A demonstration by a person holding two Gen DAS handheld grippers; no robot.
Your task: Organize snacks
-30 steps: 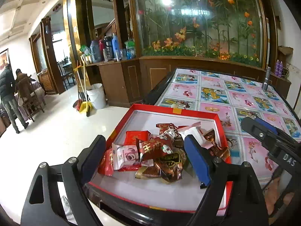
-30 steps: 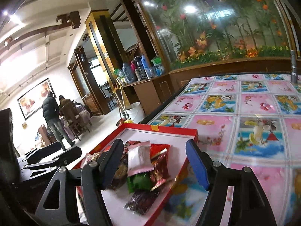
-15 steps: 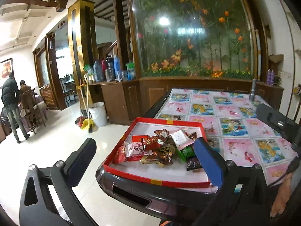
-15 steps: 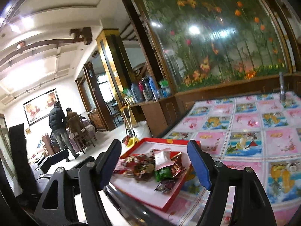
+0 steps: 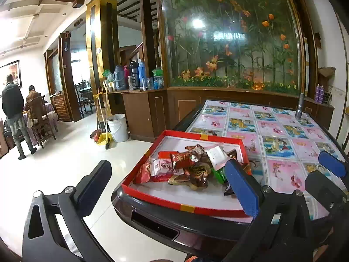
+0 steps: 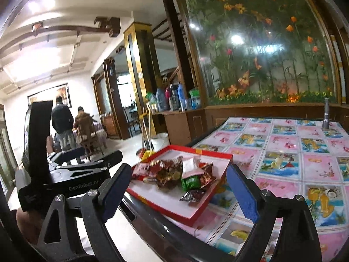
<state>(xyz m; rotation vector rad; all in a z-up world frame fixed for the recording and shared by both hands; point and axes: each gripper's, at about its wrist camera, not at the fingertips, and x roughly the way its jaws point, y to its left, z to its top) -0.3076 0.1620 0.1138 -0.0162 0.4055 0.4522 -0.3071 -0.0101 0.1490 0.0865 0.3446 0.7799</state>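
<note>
A red-rimmed white tray (image 5: 183,207) sits at the near corner of the table and also shows in the right wrist view (image 6: 196,216). A heap of snack packets (image 5: 192,166) lies in it, also seen in the right wrist view (image 6: 181,172): red, brown, white and green wrappers. My left gripper (image 5: 168,190) is open and empty, held back from the table's edge, short of the tray. My right gripper (image 6: 181,192) is open and empty, off the table's near edge to the right of the tray. The left gripper's body (image 6: 65,174) shows at the left of the right wrist view.
The table (image 5: 283,131) has a pink pictured cloth and a dark rim. A metal cylinder (image 5: 299,107) stands at its far right. A wooden counter (image 5: 139,109) with bottles, a white bucket (image 5: 117,126) and brooms stand beyond. Two people (image 5: 15,113) are far left.
Both grippers have pulled back and up from the tray, so the tray and table look smaller and farther. Both stayed open. The snack heap has not moved.
</note>
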